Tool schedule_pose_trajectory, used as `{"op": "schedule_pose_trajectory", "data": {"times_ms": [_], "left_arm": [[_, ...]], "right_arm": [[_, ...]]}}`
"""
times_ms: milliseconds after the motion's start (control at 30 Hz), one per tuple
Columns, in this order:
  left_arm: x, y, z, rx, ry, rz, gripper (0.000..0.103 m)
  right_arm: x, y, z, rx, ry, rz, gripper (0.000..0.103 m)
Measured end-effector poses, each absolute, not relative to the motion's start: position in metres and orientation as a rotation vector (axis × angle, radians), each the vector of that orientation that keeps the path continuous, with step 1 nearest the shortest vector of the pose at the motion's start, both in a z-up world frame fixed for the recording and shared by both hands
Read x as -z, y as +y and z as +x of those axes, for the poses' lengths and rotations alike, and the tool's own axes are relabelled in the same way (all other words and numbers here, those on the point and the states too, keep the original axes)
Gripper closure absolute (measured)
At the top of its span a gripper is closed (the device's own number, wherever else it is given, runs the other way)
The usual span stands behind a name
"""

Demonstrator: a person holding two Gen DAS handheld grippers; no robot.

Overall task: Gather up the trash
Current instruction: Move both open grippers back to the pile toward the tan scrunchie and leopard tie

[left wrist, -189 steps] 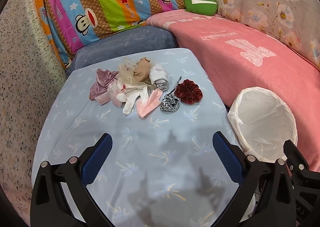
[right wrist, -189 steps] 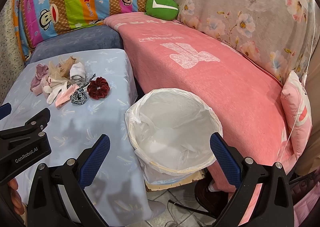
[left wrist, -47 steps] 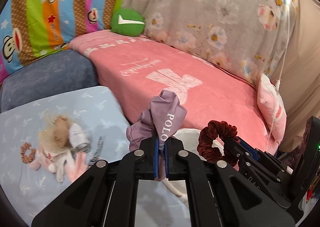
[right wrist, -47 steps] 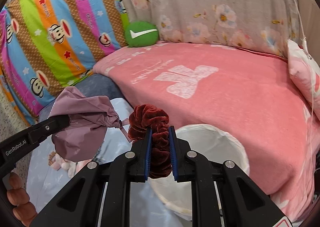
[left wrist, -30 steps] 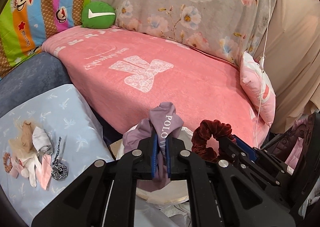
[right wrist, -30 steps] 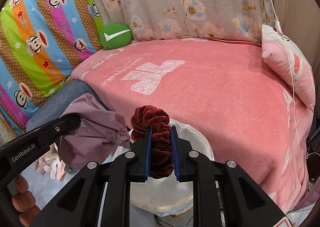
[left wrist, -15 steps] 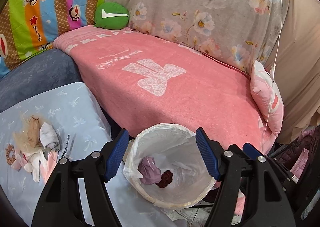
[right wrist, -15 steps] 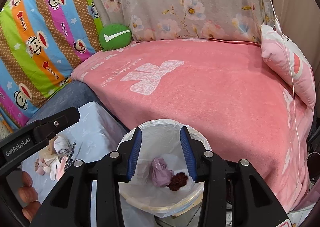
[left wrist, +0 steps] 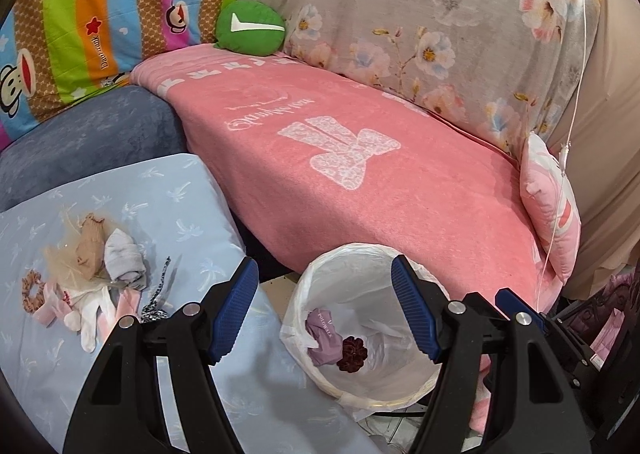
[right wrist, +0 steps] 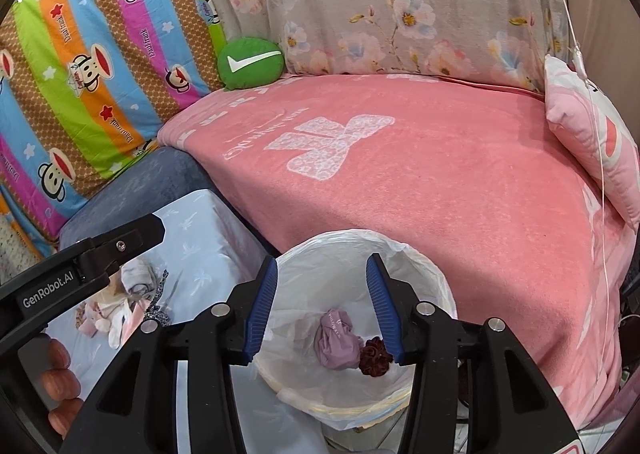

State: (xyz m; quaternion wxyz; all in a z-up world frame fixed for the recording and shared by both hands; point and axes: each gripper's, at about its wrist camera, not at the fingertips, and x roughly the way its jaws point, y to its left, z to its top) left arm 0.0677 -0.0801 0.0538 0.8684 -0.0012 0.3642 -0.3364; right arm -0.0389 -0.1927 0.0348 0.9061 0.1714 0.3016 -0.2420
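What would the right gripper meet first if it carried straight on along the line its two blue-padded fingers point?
Probably the white plastic liner of the round bin. The right gripper, jaws opening and empty, aims into its mouth, perhaps towards the crumpled mauve cloth bag; depth is unclear.

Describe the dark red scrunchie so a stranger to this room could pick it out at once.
Find the pink blanket over the sofa; at its front edge stands a round bin lined with a white bag. At the bottom of that bin lie two things side by side: a crumpled mauve pouch and the scrunchie. The scrunchie is the smaller one, a dark red, ruffled velvet ring.
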Motion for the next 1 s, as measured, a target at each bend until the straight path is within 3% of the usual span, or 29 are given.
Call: {"op": "schedule_pose_trajectory", "data": {"times_ms": [533,767,1000], "left_arm": [[-0.039,-0.020,0.093,0.577,0.799,-0.067,0.037],[-0.028,0.018,0.109,0.480,0.811,-0.105,0.028],[-0.013,0.067,0.128,0.376,0.835,-0.148,0.027]], "right_arm": [[-0.030,-0.134,0.005,0.387,0.669,0.292,0.053],[-0.027,-0.103,0.026,0.336,0.689,0.259,0.048],[-0.019,-0.073,0.048,0.284,0.716,0.235,0.048]]}}
